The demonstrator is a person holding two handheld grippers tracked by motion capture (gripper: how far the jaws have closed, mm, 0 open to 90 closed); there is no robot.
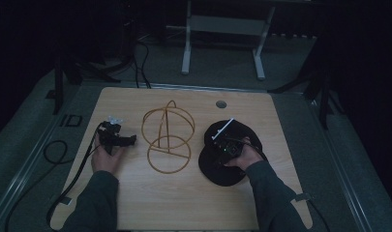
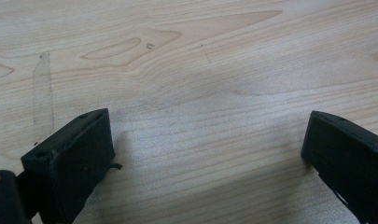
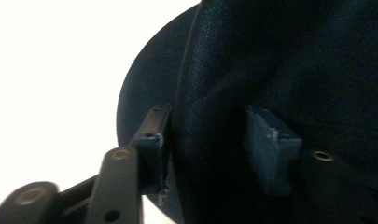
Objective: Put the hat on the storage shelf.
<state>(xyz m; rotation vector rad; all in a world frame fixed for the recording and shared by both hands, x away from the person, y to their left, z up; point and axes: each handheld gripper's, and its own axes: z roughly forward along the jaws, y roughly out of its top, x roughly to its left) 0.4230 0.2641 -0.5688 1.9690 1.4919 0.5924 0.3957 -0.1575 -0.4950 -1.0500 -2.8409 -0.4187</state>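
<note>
Black jaws of the right gripper (image 3: pixel 205 149) straddled a fold of the dark fabric cap (image 3: pixel 289 60), not yet clenched, near the wooden table's (image 1: pixel 135 203) right edge; lifting remained. The left gripper (image 2: pixel 205 154) rested released beside the gold wire stand (image 1: pixel 167 137).

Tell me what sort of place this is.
Probably a dim lab or workshop set up for recording: a light wooden table on grey carpet, black cables trailing over the floor, and a white metal desk frame behind. On it sit a gold wire stand and black fabric cap.
</note>
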